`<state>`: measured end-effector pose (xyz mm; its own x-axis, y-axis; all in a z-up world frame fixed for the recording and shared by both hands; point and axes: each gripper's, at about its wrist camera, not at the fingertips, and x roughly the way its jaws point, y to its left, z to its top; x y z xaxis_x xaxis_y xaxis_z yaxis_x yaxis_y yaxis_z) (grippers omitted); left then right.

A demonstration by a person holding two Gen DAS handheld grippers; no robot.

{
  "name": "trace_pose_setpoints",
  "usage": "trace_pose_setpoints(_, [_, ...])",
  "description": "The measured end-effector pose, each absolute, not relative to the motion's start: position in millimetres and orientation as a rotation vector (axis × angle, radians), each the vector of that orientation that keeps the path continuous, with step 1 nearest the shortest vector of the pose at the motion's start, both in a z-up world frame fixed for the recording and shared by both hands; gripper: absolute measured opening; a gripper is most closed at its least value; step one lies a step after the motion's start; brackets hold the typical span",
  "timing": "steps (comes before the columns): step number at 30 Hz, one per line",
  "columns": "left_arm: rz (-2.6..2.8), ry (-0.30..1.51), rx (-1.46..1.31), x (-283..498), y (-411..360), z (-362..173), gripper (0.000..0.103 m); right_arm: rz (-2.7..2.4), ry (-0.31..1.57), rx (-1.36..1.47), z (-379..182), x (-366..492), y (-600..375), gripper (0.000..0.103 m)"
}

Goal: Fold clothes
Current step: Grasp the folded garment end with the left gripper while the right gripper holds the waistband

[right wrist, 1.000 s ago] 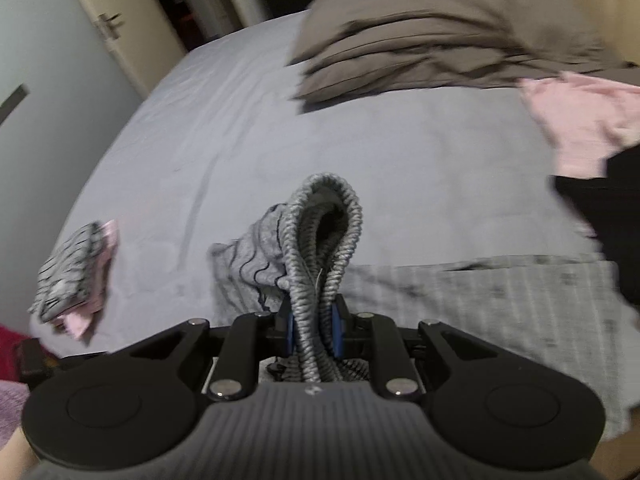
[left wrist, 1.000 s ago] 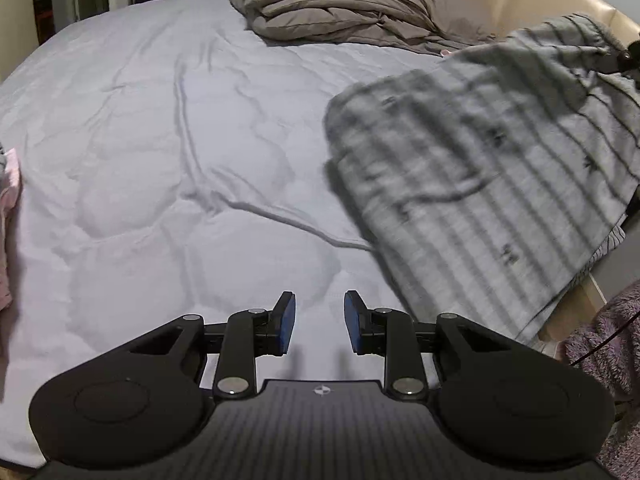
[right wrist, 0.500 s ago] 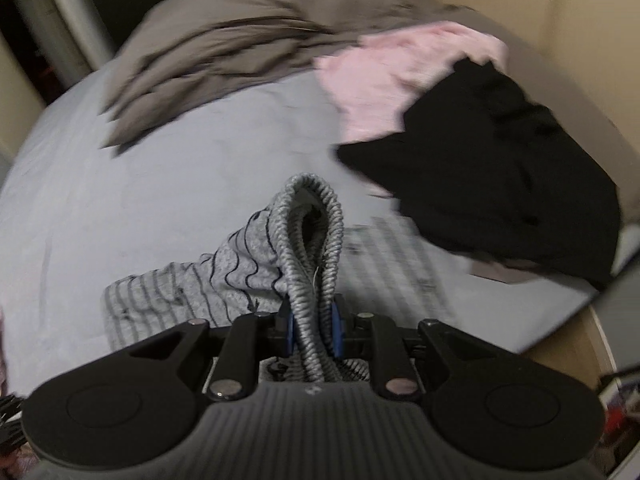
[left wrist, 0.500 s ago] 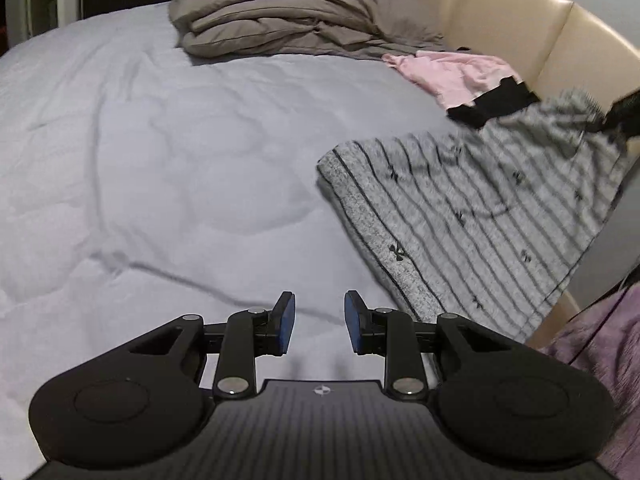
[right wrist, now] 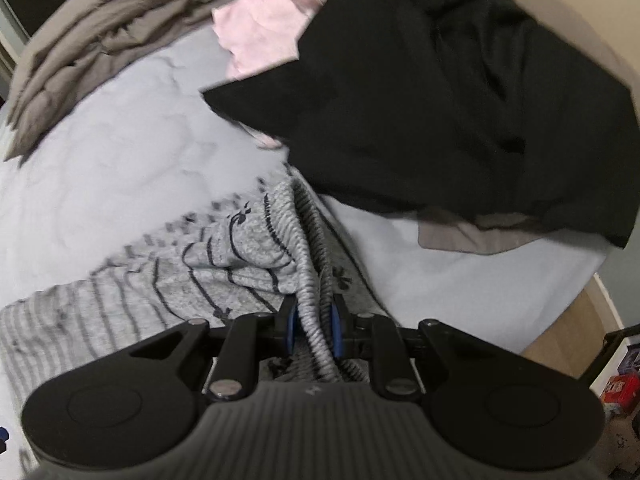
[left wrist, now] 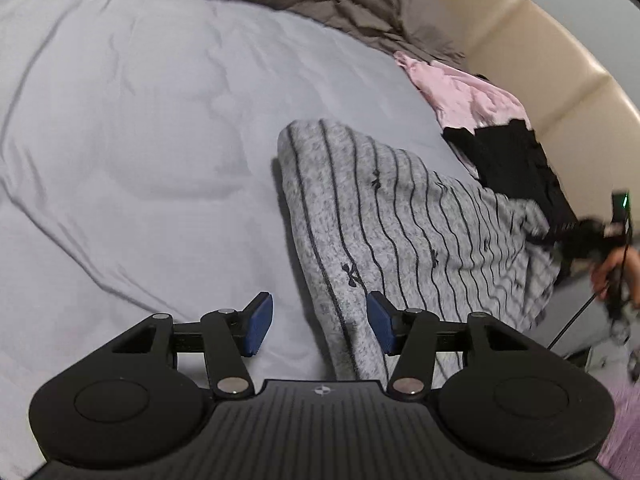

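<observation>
the right gripper (left wrist: 596, 240) was a dark blur at the frame edge; the black garment (right wrist: 460, 92) hid part of the pink one (right wrist: 268, 16).

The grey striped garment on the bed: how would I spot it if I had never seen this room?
Start at the pale blue bed. Near its edge, beside a black garment and a pink garment, lies the grey striped garment. It alone has thin dark stripes and is pinched in the right gripper.
</observation>
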<state>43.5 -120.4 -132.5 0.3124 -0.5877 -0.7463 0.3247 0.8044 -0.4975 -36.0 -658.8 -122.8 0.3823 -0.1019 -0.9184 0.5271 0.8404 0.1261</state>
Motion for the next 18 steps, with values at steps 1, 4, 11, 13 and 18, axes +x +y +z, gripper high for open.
trace_pose_setpoints(1, [-0.606, 1.11, -0.285, 44, -124, -137, 0.051, -0.414, 1.117, 0.441, -130, -36, -661, 0.02])
trace_pose_setpoints(4, [-0.593, 1.141, -0.298, 46, -133, -147, 0.052, -0.401, 1.113, 0.433, -145, -38, -665, 0.026])
trace_pose_setpoints(11, [-0.567, 1.178, -0.296, 46, -140, -164, 0.052, -0.339, 1.066, 0.363, -149, -51, -682, 0.068])
trace_pose_setpoints(13, [-0.558, 1.178, -0.306, 46, -140, -168, 0.052, -0.325, 1.055, 0.393, -155, -55, -687, 0.069])
trace_pose_setpoints(18, [-0.553, 1.166, -0.303, 47, -142, -170, 0.052, -0.302, 1.017, 0.5, -174, -65, -699, 0.079])
